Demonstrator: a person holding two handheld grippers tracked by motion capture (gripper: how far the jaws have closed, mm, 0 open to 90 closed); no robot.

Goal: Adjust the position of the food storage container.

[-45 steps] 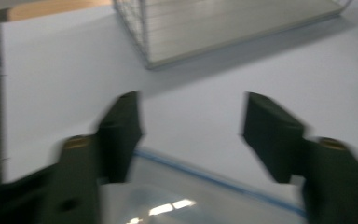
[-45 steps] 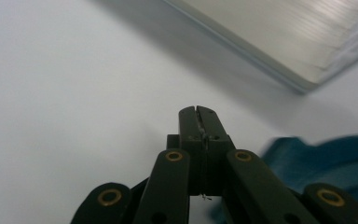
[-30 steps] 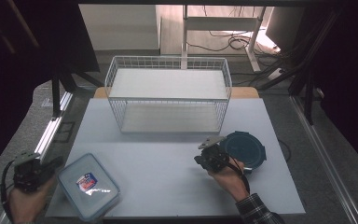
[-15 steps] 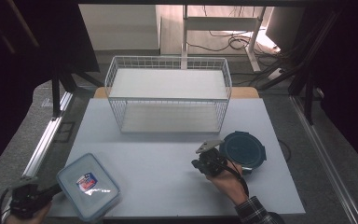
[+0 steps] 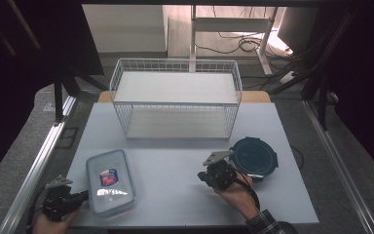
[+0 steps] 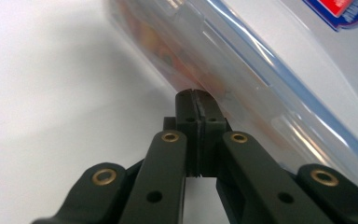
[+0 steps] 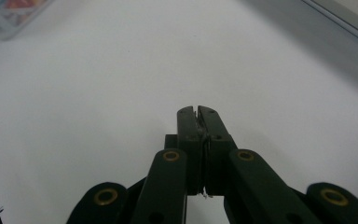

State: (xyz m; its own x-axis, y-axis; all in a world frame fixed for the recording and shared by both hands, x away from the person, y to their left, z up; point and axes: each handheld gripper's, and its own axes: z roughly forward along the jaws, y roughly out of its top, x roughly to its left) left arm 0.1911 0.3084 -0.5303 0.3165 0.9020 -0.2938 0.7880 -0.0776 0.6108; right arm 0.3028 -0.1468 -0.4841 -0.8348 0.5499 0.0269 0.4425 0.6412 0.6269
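My left hand-held gripper point(image 5: 80, 197) was clenched with nothing between its jaws, its tip right against the side wall of the clear rectangular container point(image 5: 109, 180) at the near left of the desk point(image 5: 175, 195). I judged this the approach step: I was lining up on that box, probably to carry it toward the wire basket point(image 5: 175, 105) at the far side. The next move called for opening the jaws and seating them over the lid's rim. My right hand-held gripper point(image 5: 205, 176) was likewise clenched and empty, resting just beside the dark round container point(image 5: 253, 157). The clear lid carried a red-and-blue label point(image 5: 107, 177), its writing too small to read.
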